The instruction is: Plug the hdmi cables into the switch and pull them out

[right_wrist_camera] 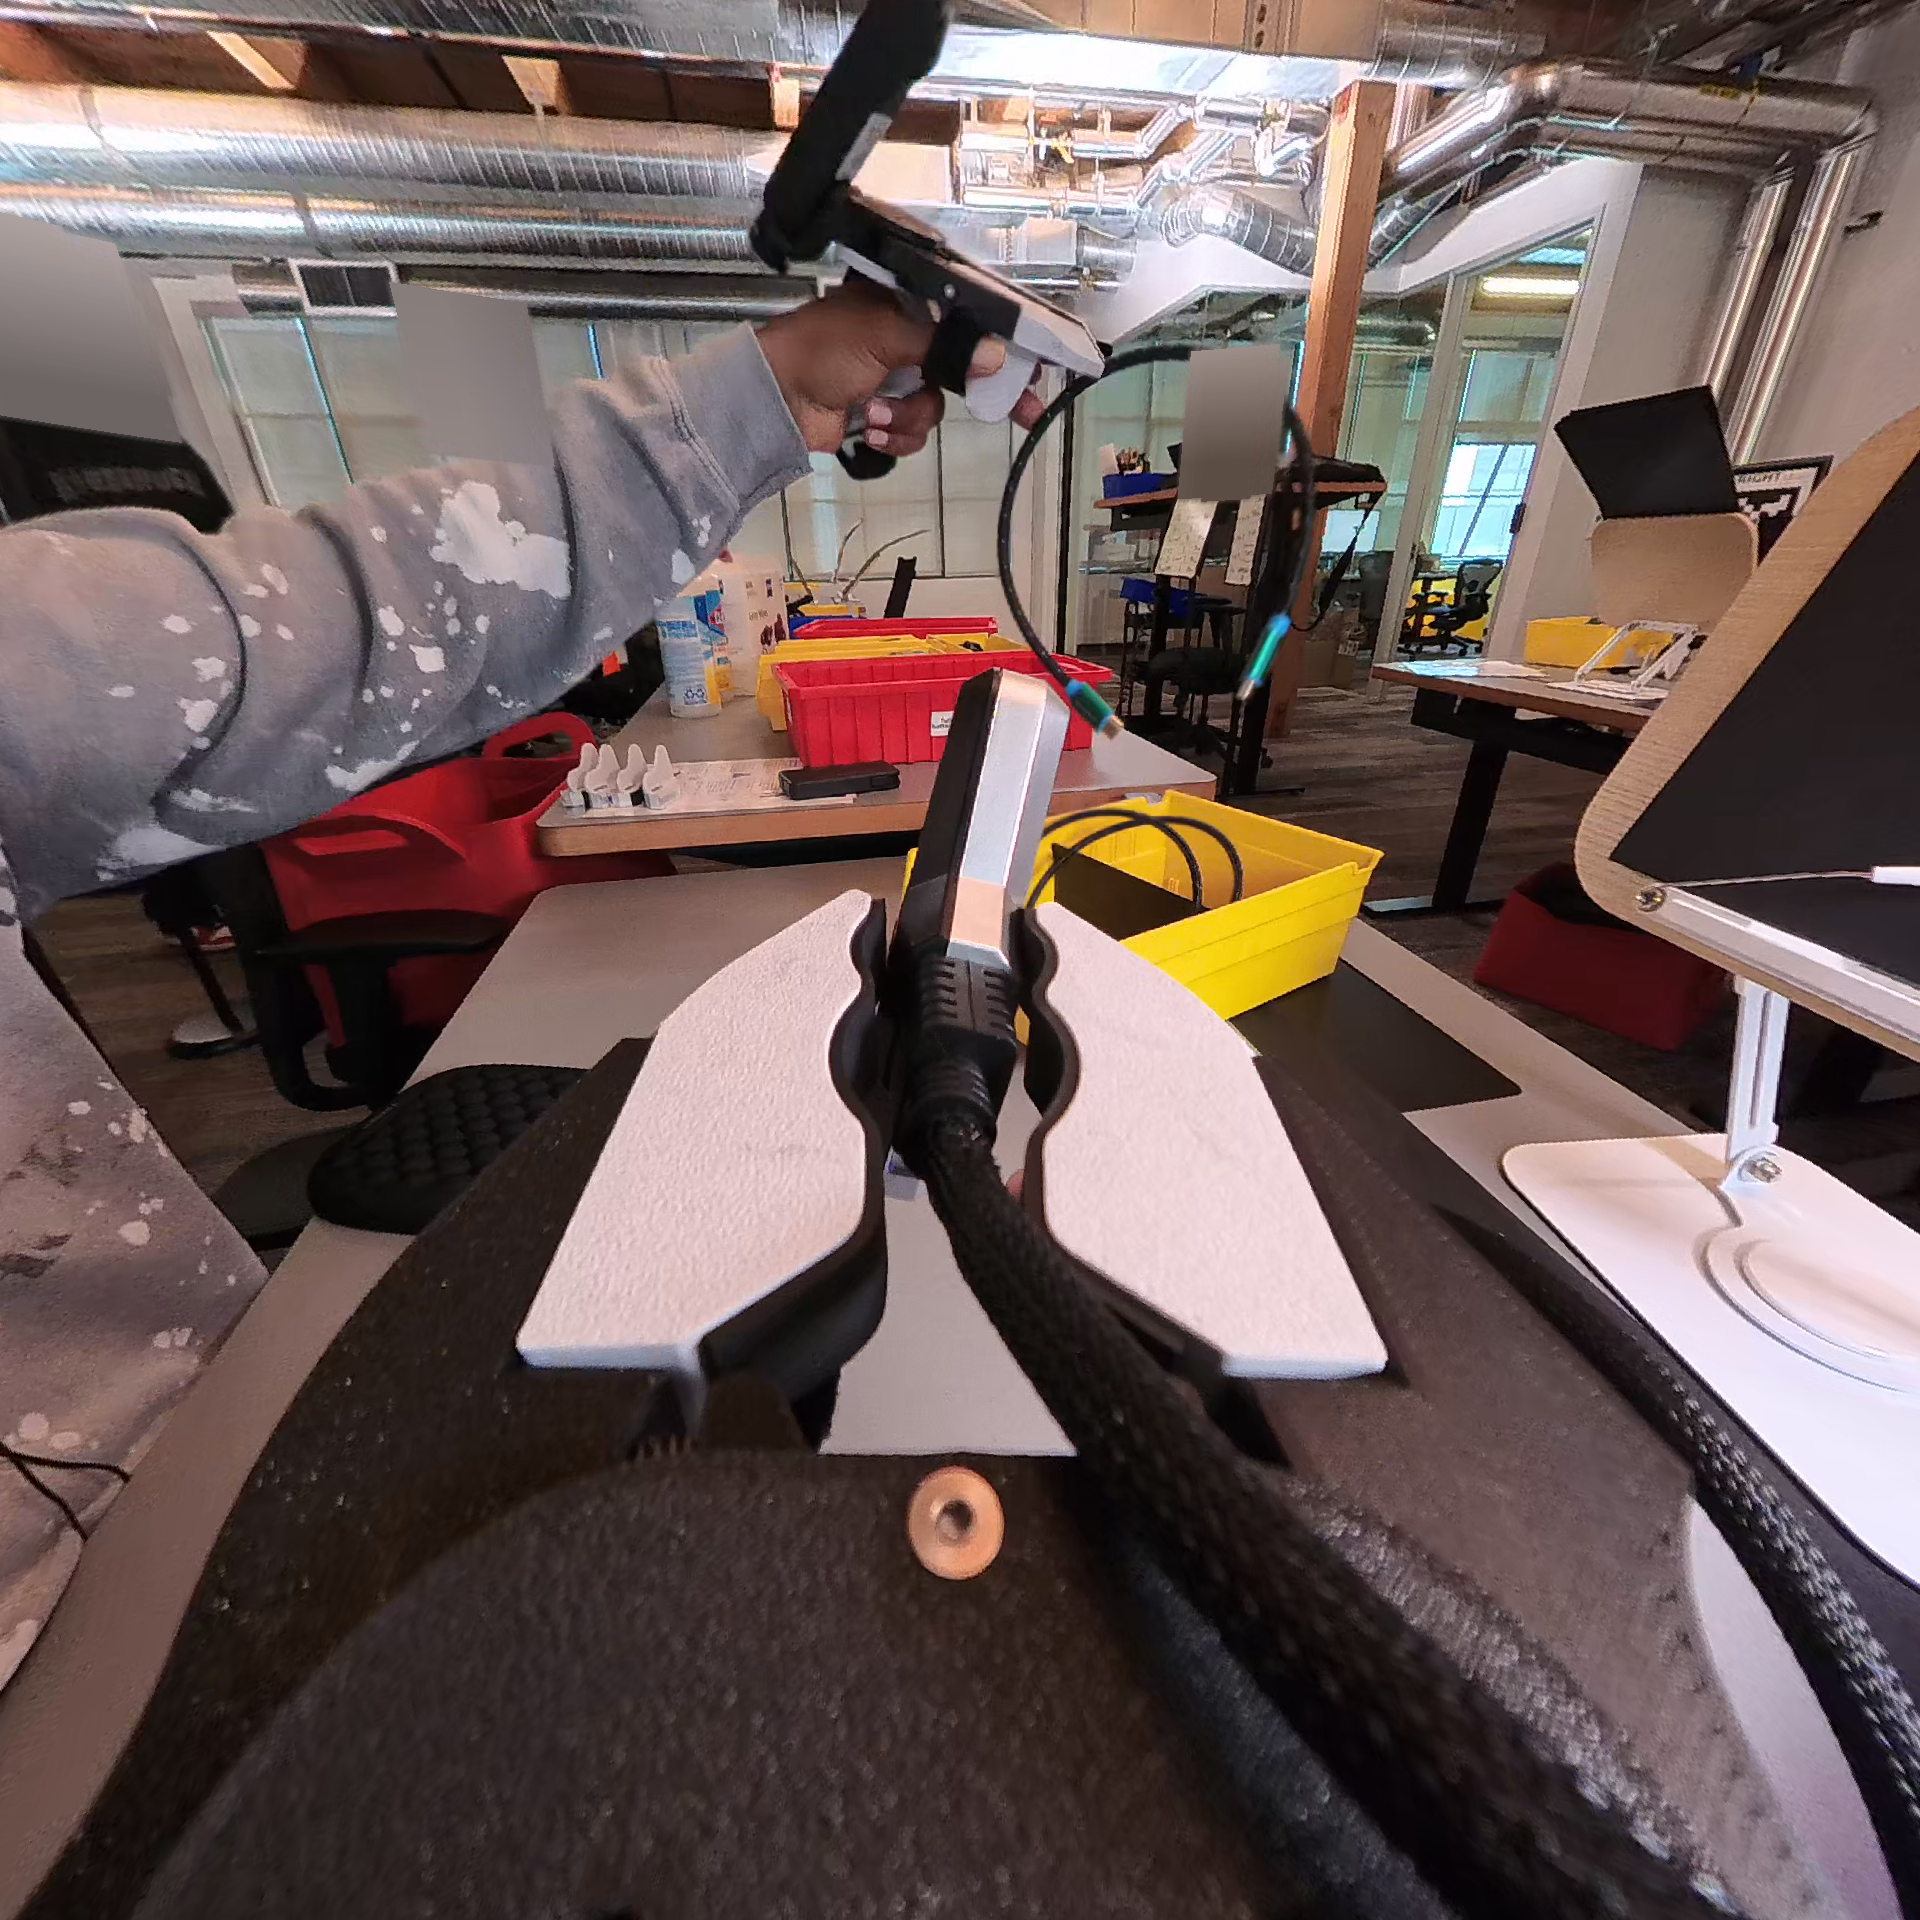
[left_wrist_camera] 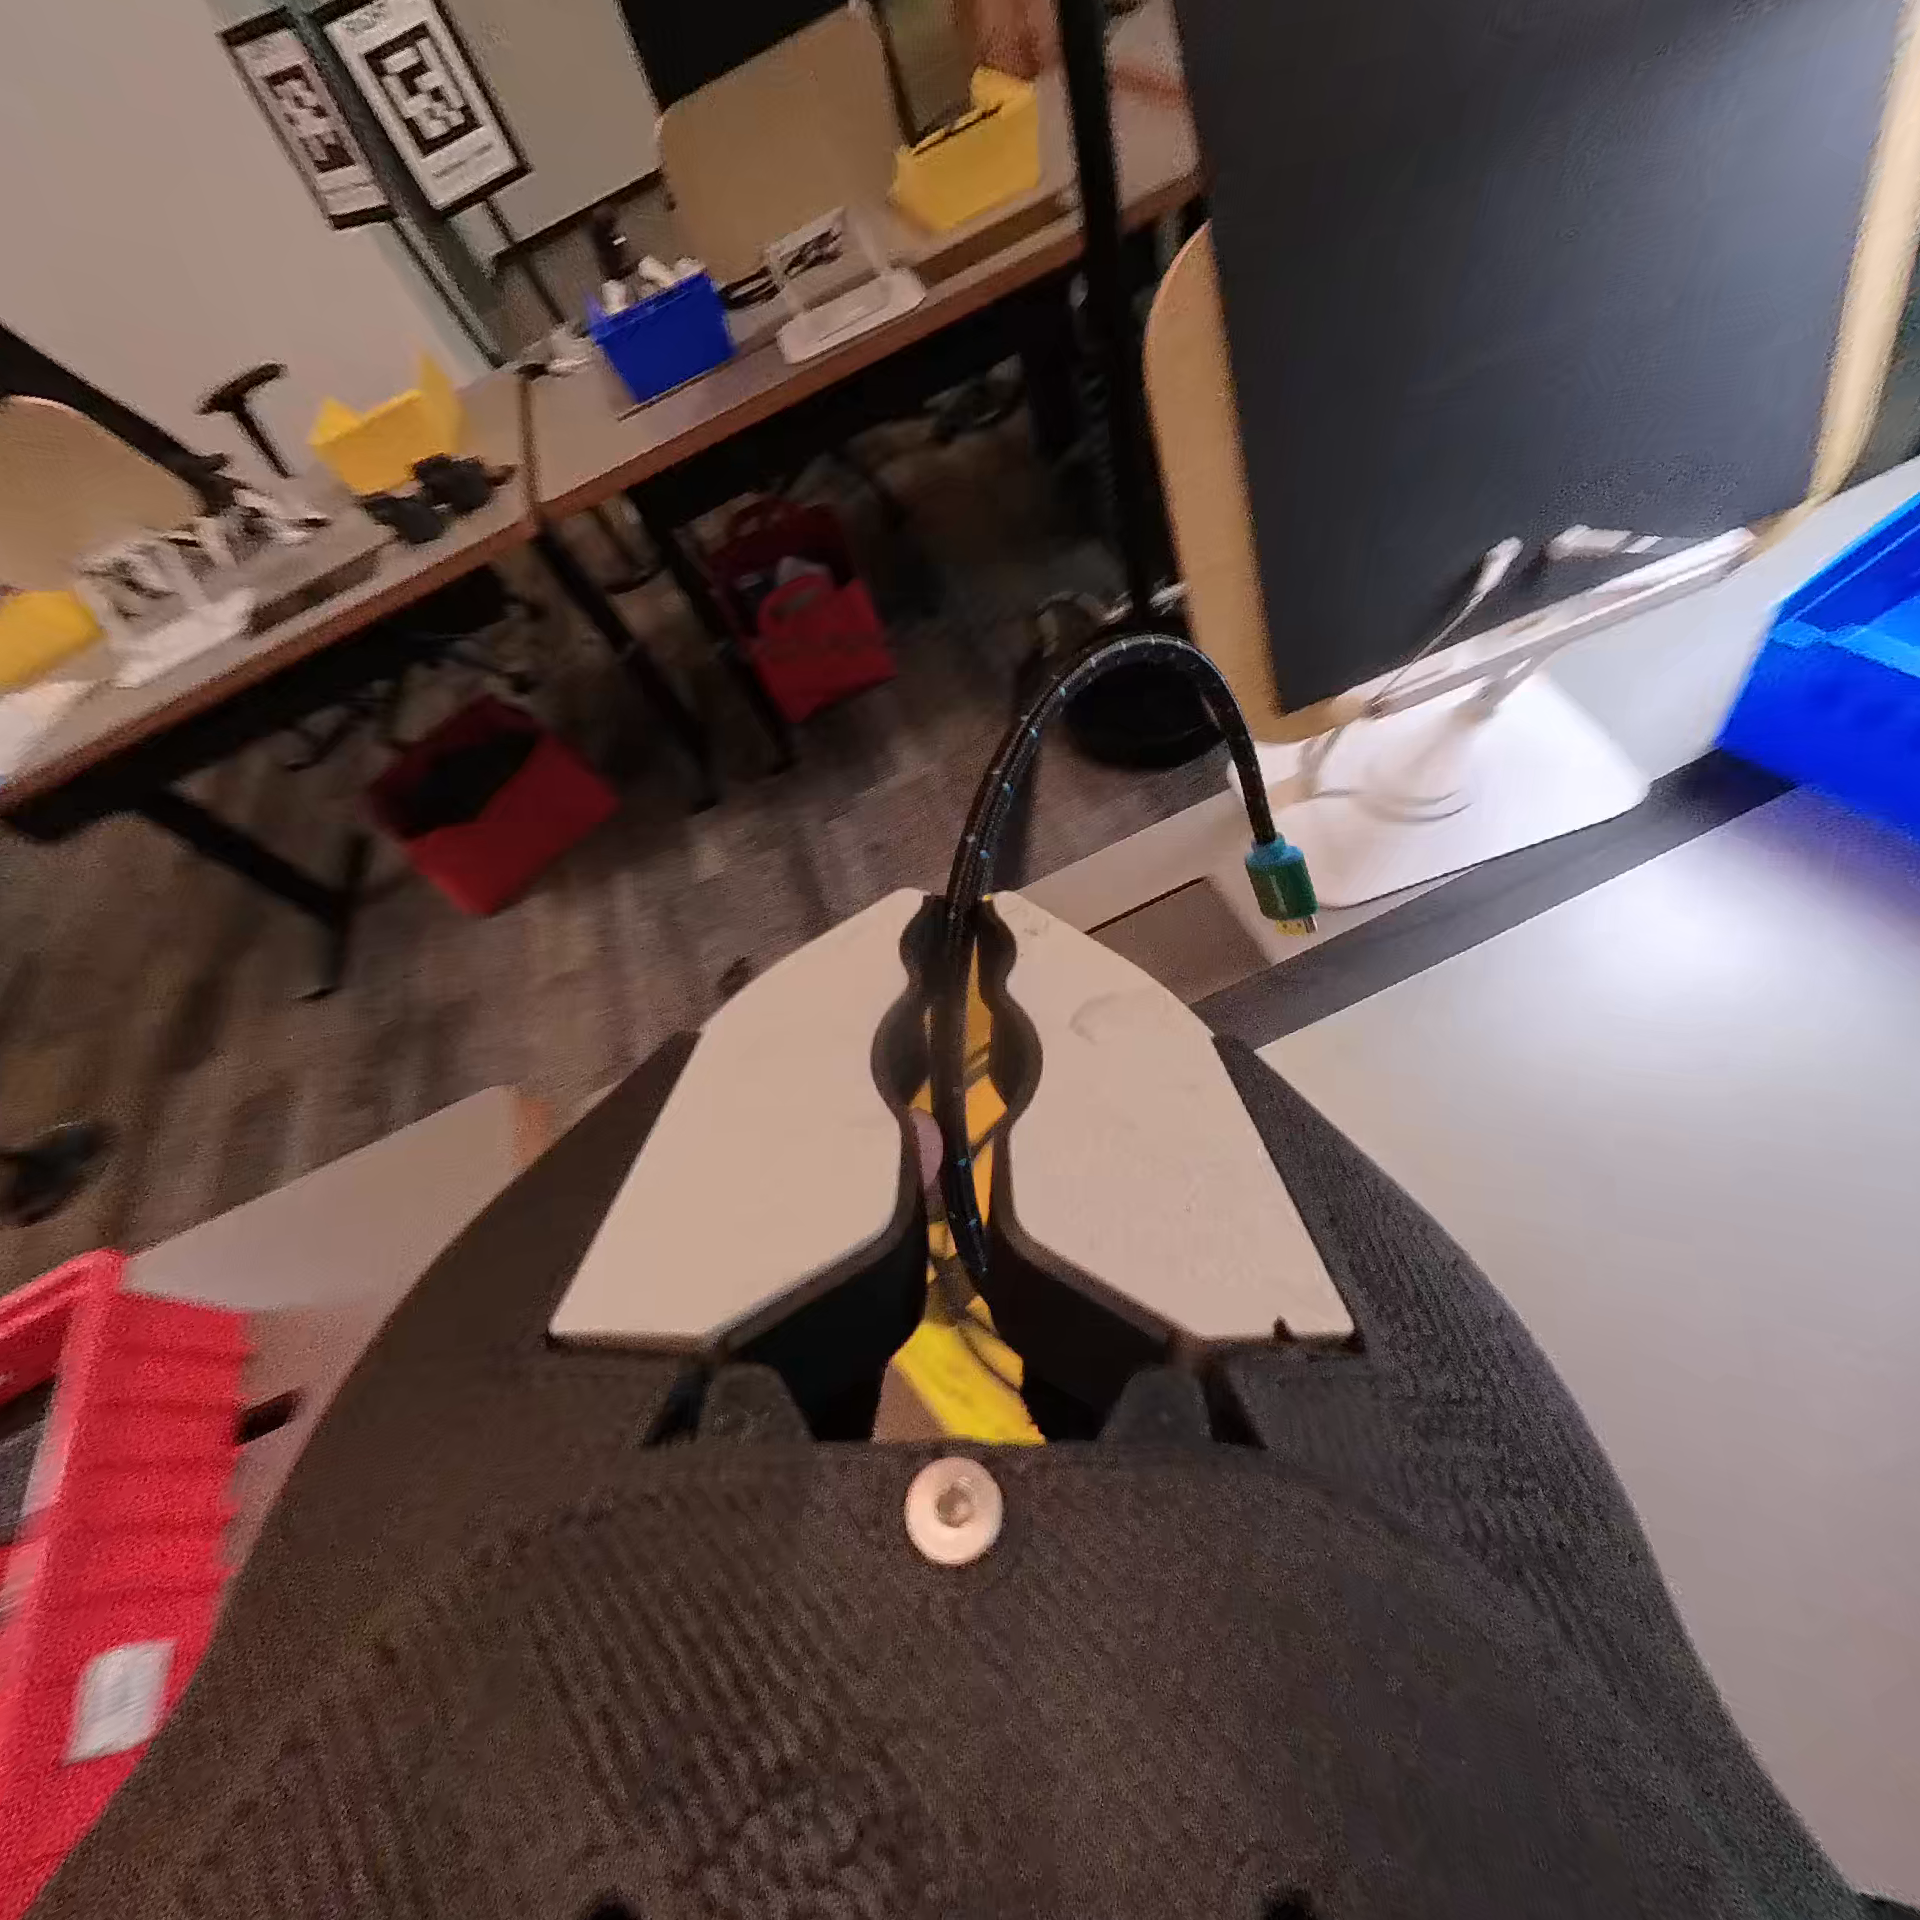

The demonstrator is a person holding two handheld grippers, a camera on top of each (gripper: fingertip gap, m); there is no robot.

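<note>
Two grippers are seen closed: at frame centre, the right gripper (right_wrist_camera: pixel 951 997) is clamped on the black-and-silver HDMI switch (right_wrist_camera: pixel 992 821); the left gripper (left_wrist_camera: pixel 956 945) is pinched on a thin black braided HDMI cable (left_wrist_camera: pixel 1101 665), its green-collared plug (left_wrist_camera: pixel 1283 883) hung right of centre.

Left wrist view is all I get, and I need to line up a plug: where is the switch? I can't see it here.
Observer: The right tongs clamp the switch by its near end, tilted up above the table.
Operator: Is anything plugged into it?
Observer: A thick braided cable enters that near end; I cannot see the other ports.
Operator: And the far end of my hdmi cable?
Observer: Both ends hang free below the left tongs: one plug and the other plug, neither in the switch.
</note>
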